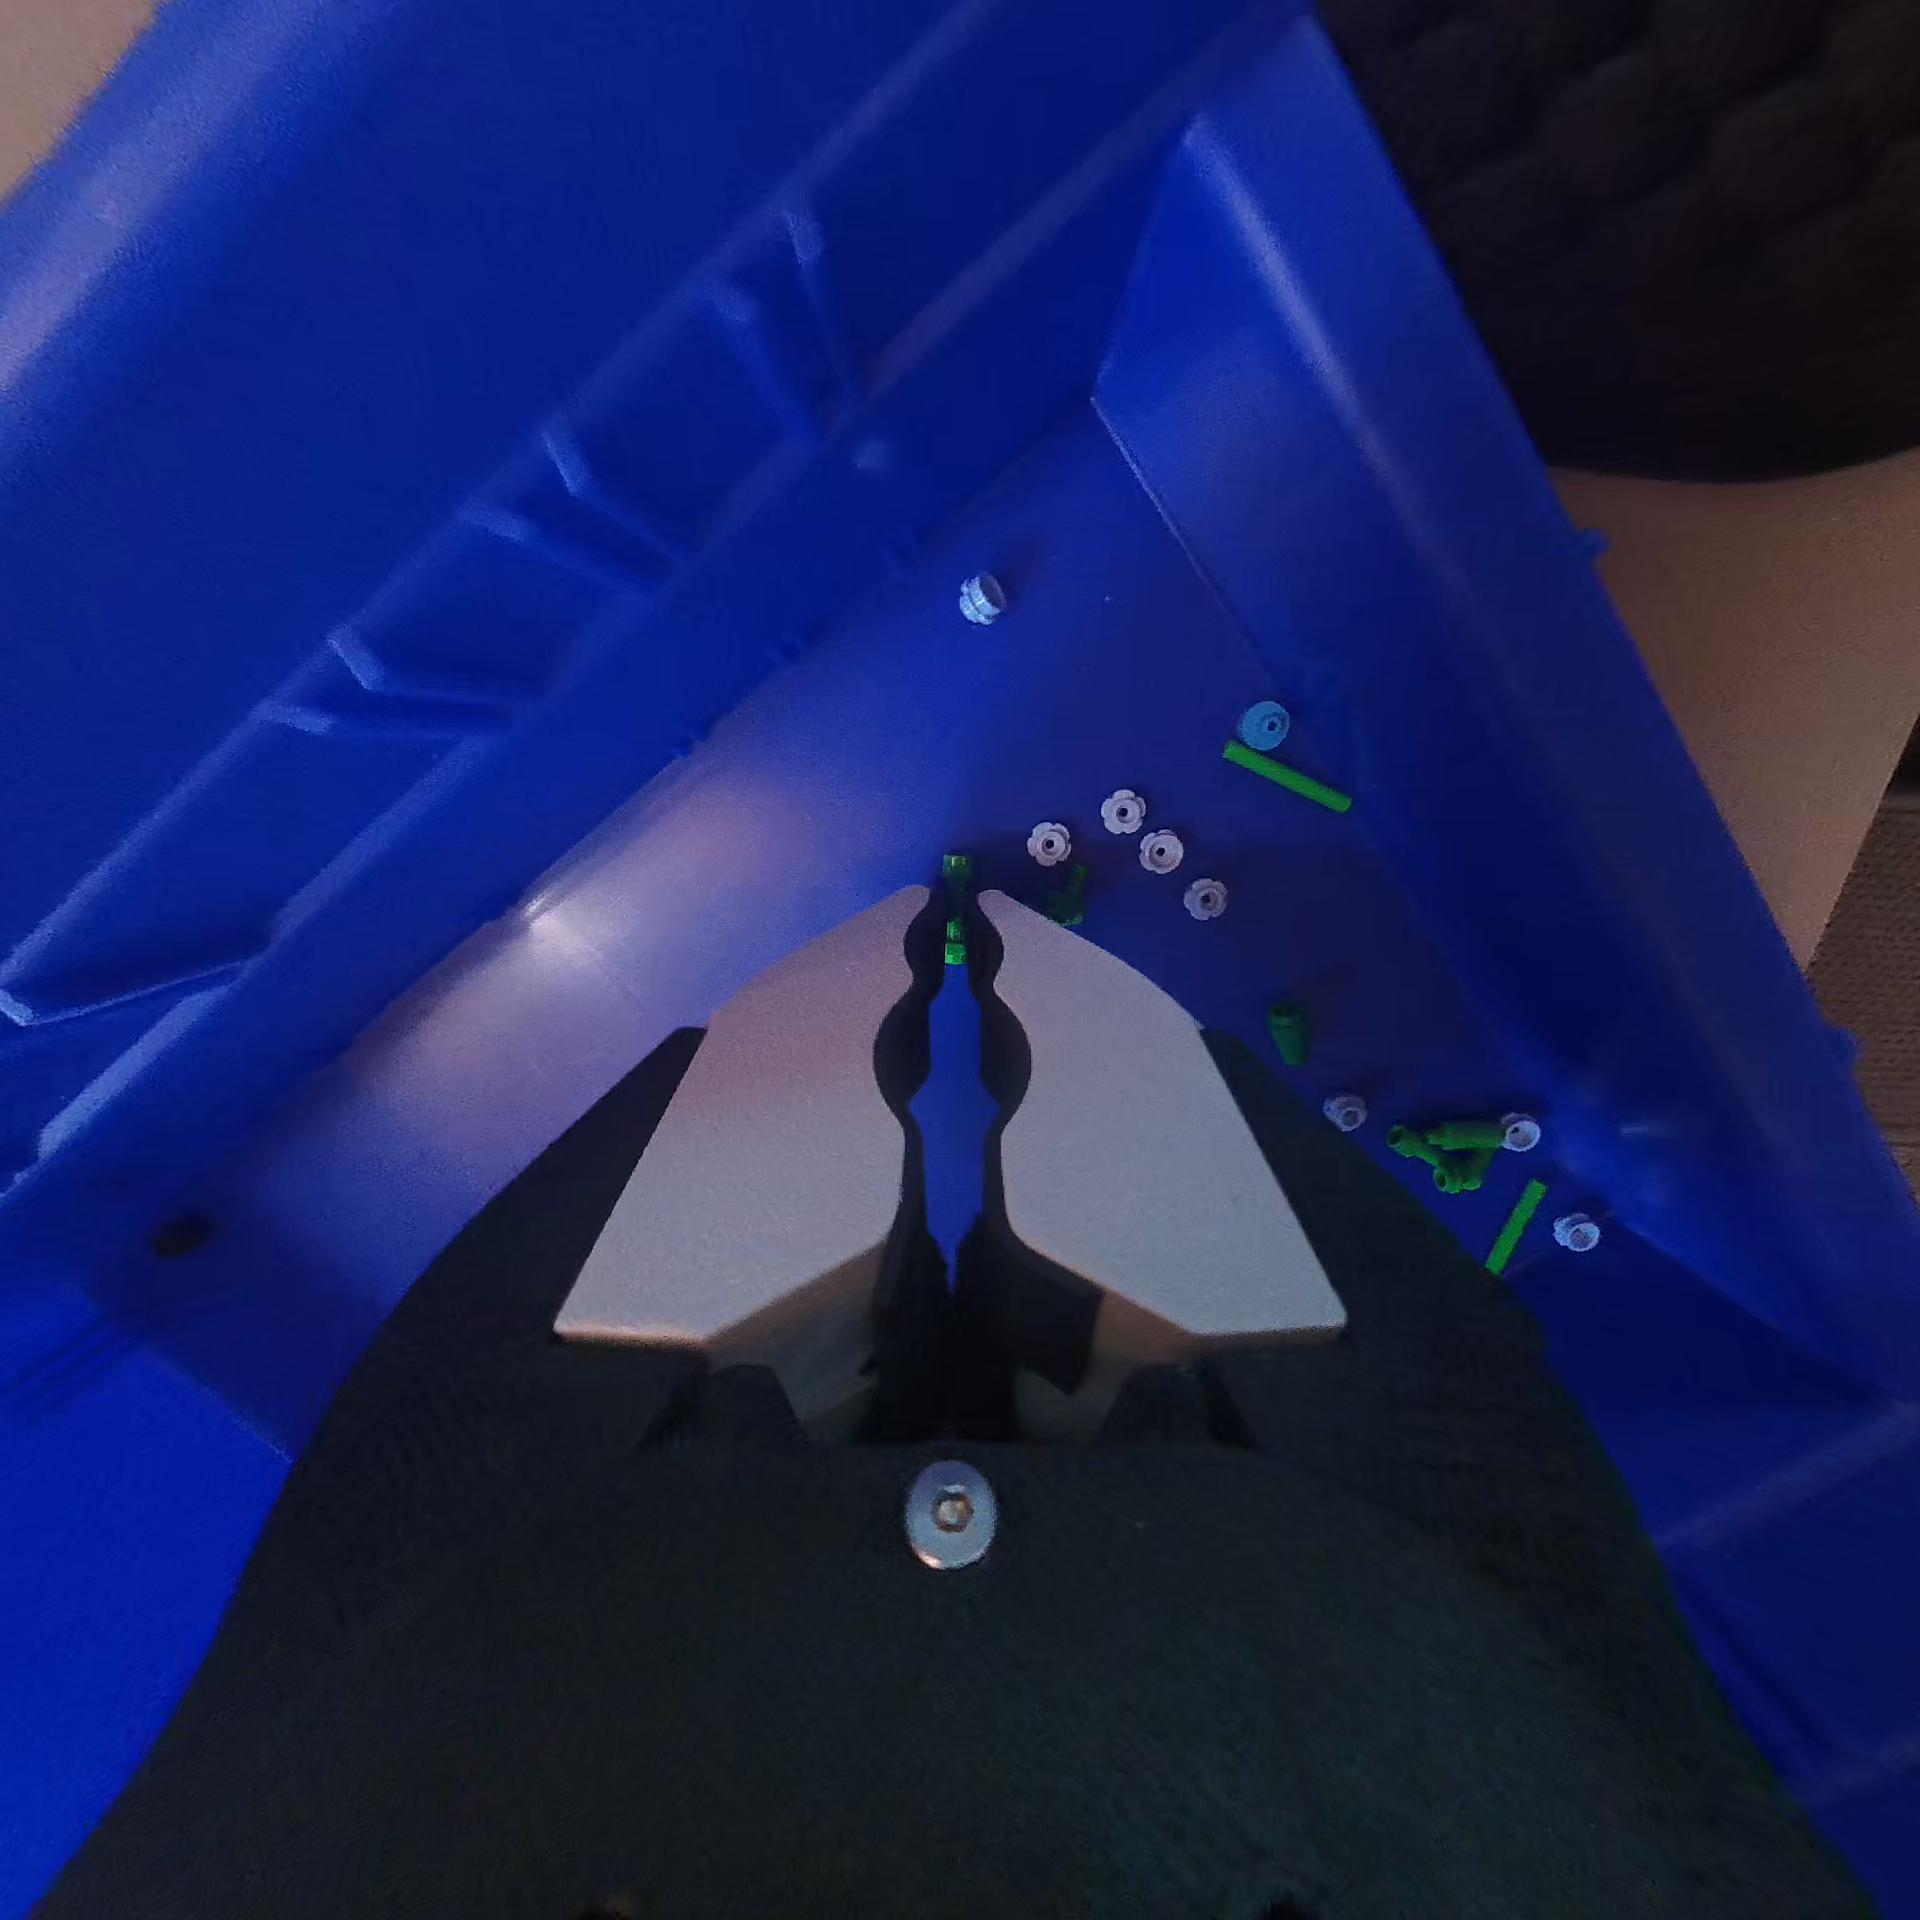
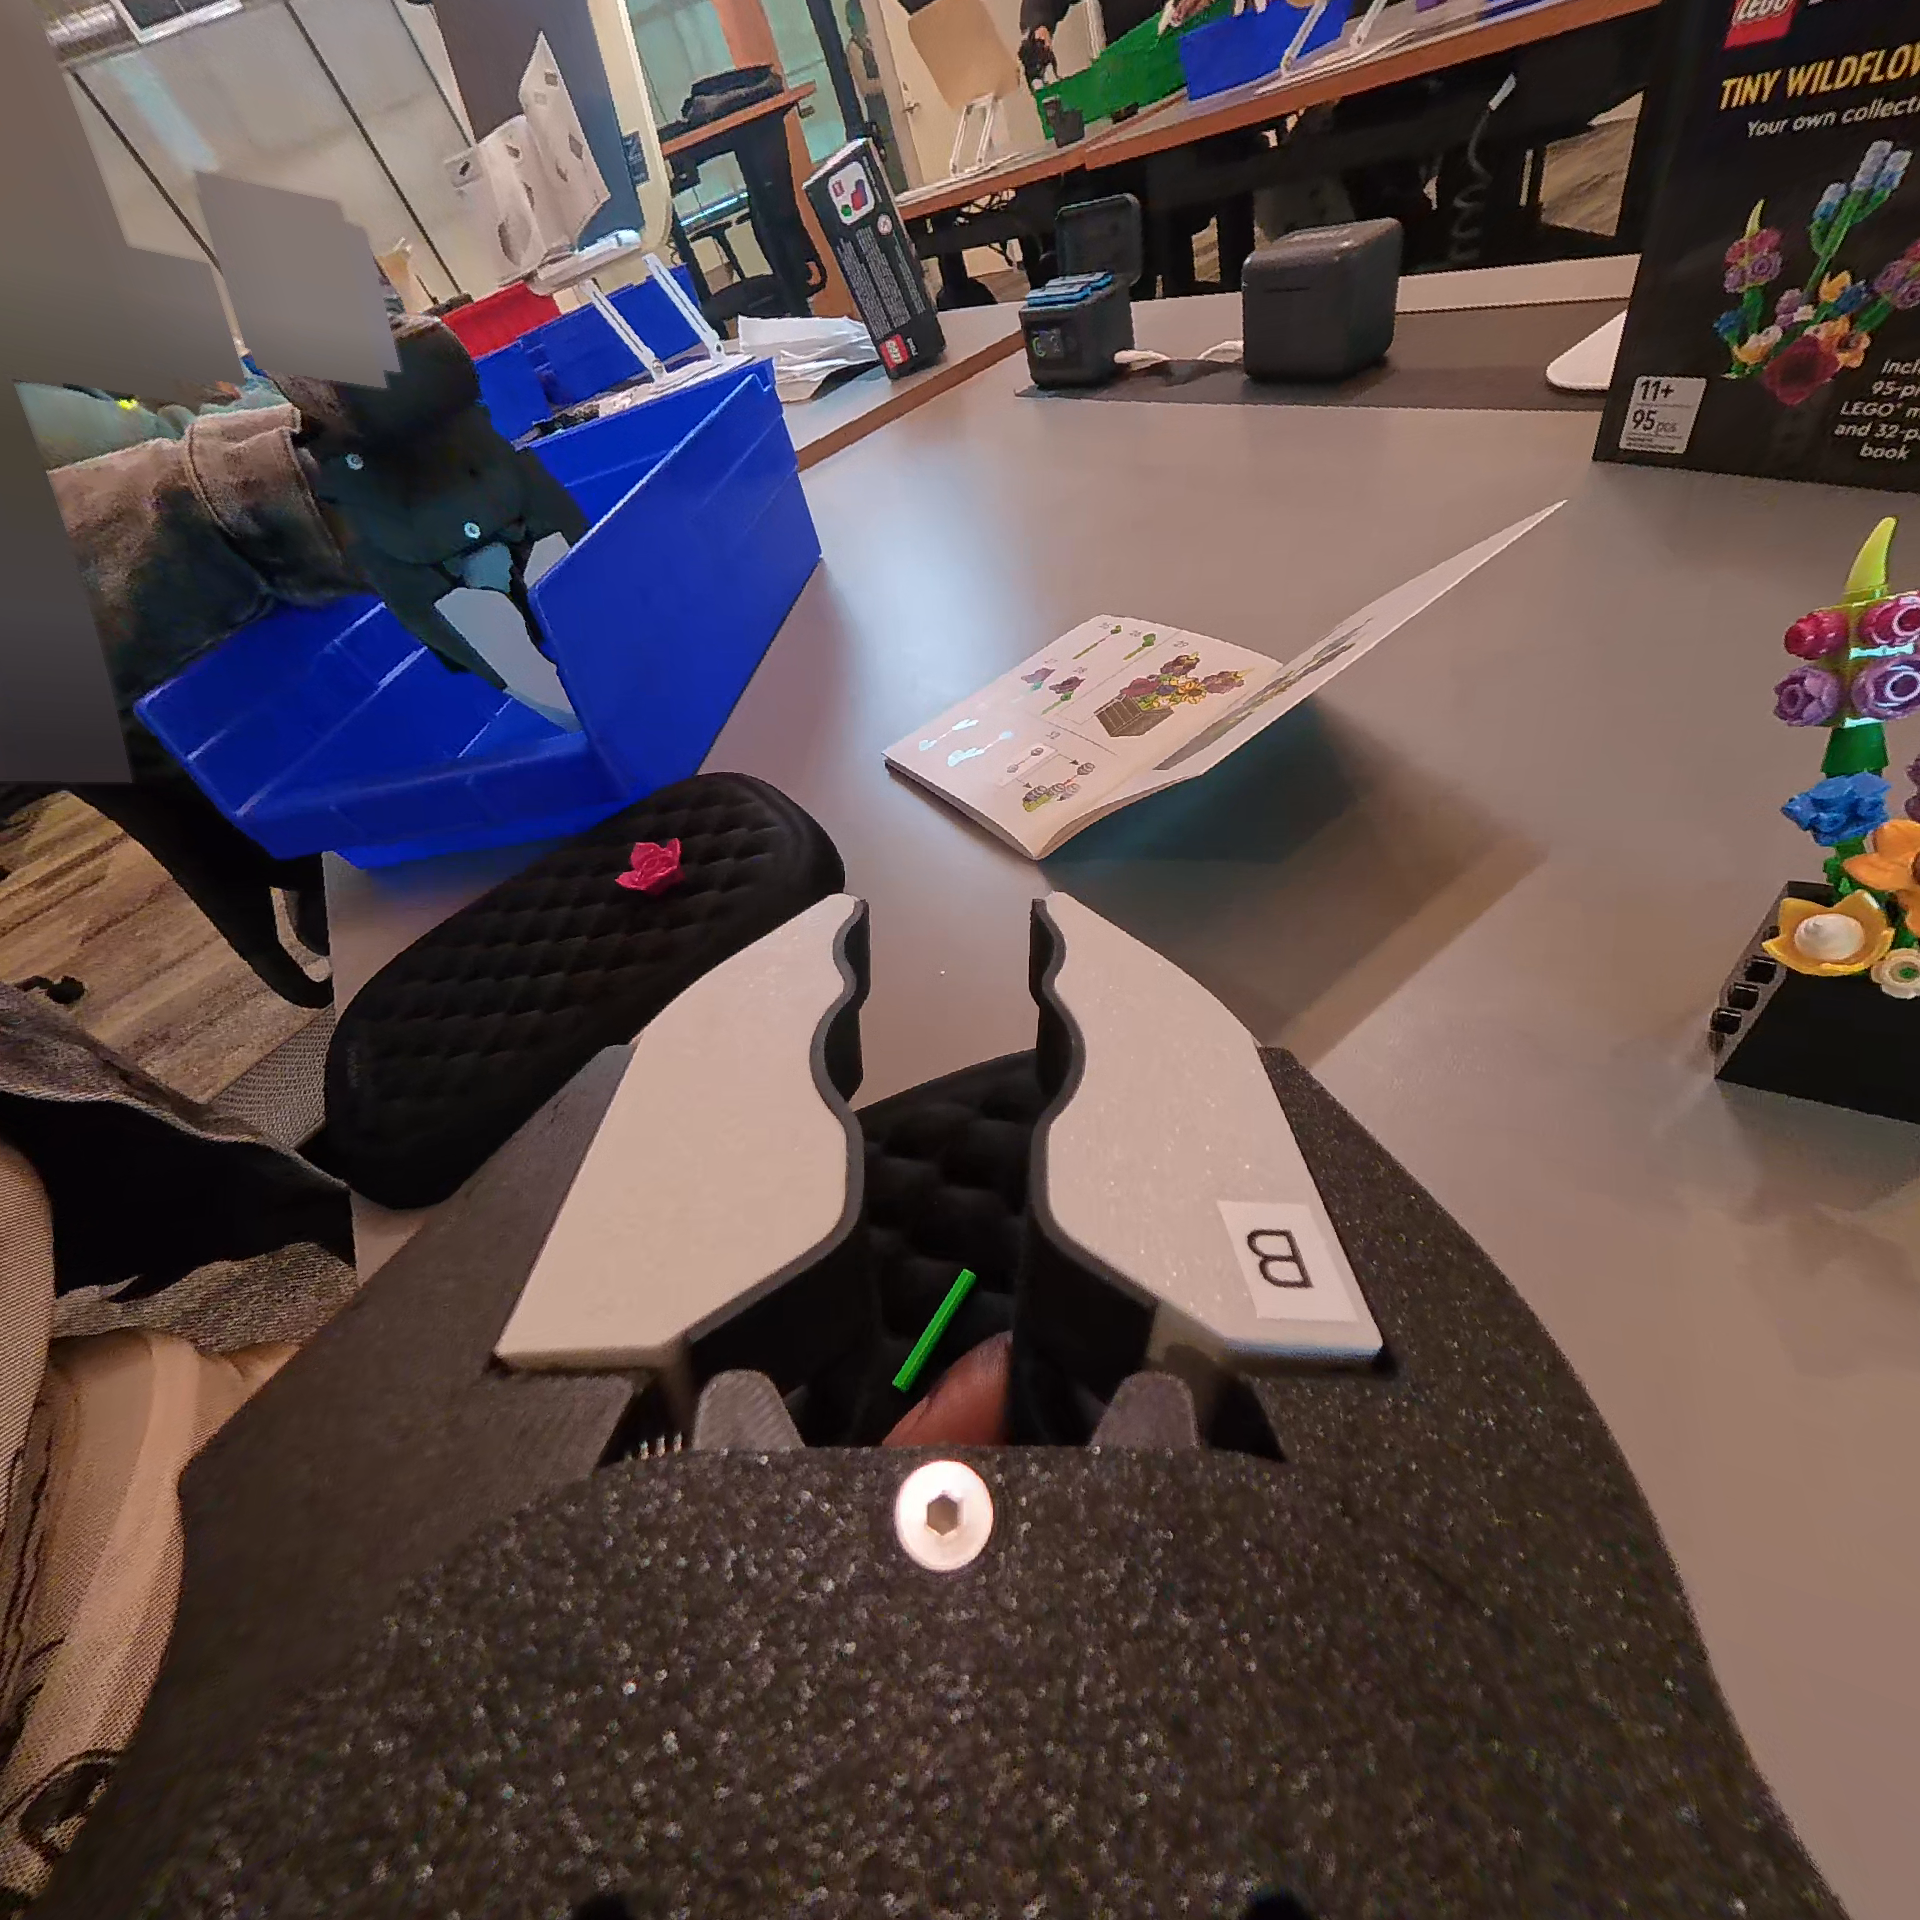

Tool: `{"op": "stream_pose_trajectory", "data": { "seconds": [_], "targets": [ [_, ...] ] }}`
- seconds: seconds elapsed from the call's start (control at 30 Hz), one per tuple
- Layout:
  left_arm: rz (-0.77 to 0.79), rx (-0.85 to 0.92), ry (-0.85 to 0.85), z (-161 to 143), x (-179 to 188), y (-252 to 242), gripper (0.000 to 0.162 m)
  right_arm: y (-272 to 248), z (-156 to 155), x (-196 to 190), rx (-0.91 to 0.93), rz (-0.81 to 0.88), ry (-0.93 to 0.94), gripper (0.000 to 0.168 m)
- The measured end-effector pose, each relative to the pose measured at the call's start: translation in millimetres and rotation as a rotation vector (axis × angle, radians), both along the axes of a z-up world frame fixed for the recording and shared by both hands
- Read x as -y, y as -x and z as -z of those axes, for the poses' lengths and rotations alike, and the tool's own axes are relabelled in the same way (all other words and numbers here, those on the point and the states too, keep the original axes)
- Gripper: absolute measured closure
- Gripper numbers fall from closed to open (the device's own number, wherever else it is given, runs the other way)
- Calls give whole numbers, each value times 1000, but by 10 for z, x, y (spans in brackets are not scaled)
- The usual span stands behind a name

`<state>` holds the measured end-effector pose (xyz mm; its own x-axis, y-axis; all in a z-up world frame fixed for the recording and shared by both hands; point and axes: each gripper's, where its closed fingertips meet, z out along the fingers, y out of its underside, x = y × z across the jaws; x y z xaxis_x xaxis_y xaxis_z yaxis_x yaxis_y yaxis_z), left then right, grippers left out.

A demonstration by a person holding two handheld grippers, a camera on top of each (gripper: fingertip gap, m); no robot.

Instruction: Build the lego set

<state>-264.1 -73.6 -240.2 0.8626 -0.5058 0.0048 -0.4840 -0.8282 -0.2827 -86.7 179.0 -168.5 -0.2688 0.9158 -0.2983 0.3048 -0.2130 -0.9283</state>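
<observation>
The green stem piece (image 1: 954,928) is pinched right at the tips of the left gripper (image 1: 956,914), down inside the blue bin (image 1: 1299,436), its upper end poking out past the fingertips. It is judged featherlight, rigid and slick plastic, easily flicked away, so a hold across its middle is favoured. More green bits (image 1: 1449,1148), white flower studs (image 1: 1122,810) and a green rod (image 1: 1286,776) are scattered beside the bin wall. The right gripper (image 2: 948,925) is held slack and empty over the black pad (image 2: 582,966), where a pink flower (image 2: 651,865) rests. The flower model (image 2: 1849,821) and booklet (image 2: 1081,727) are seen on the table (image 2: 1143,499).
</observation>
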Motion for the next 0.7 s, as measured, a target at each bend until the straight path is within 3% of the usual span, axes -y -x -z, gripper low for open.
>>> {"op": "stream_pose_trajectory", "data": {
  "seconds": [0.13, 0.5, 0.7],
  "targets": [
    [-65, -37, -21, -46, -50, 46, 158, 1, 5, -4, 4, 0, 8, 139],
    [-284, 52, -288, -566, -238, -95, 158, 2, 18, 3, 11, 0, -6, 140],
    [-295, 58, -338, -662, -261, -240, 158, 2, 25, 9, 14, 4, -24, 141]
  ]
}}
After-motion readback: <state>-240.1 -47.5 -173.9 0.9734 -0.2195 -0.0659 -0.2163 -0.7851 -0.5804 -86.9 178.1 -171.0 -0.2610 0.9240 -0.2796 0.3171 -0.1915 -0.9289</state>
